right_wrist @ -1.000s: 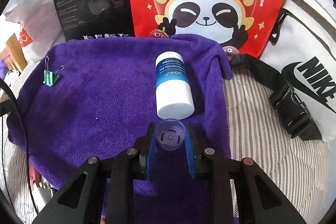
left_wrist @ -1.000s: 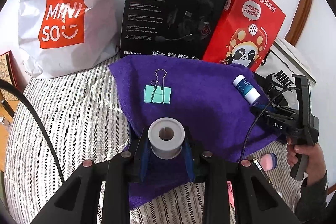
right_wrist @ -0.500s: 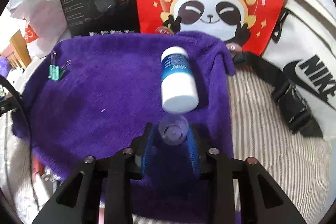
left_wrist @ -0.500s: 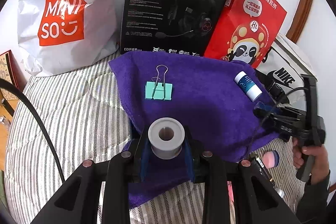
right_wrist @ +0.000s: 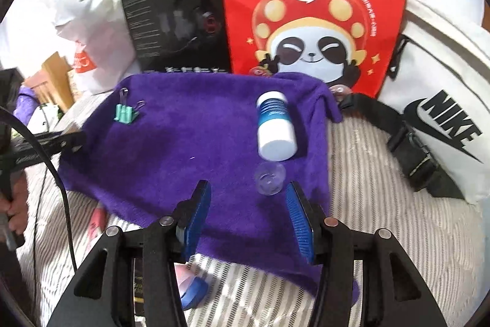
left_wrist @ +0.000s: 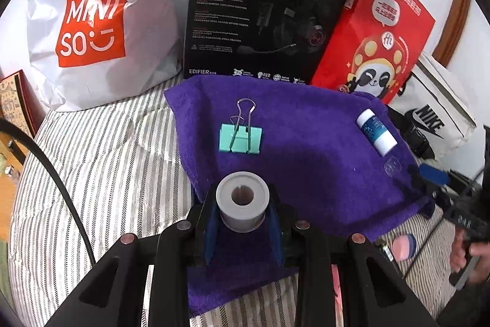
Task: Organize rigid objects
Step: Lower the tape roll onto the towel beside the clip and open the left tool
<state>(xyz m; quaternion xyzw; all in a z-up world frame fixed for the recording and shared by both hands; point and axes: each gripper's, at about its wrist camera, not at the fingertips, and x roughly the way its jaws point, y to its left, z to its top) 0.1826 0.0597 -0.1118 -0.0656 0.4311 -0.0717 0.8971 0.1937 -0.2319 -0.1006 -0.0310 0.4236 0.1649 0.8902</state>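
Fingers of the left gripper [left_wrist: 243, 222] clamped on a grey spool [left_wrist: 242, 200], hollow core facing up, pads pressed to its sides, probably carried toward a free spot on the purple towel [left_wrist: 306, 173]. Ahead of the tips, a mint binder clip [left_wrist: 240, 138] lying flat with wire handles folded; far to the right, a white bottle [left_wrist: 376, 132] on its side. Seen from the right wrist: fingers of the right gripper [right_wrist: 249, 209] just been opening, nothing between them, small clear cap [right_wrist: 269, 178] resting on the towel just beyond the right tip, apparently let go there to sit below the bottle's white end. Cap transparent, round, hard to make out against purple pile.
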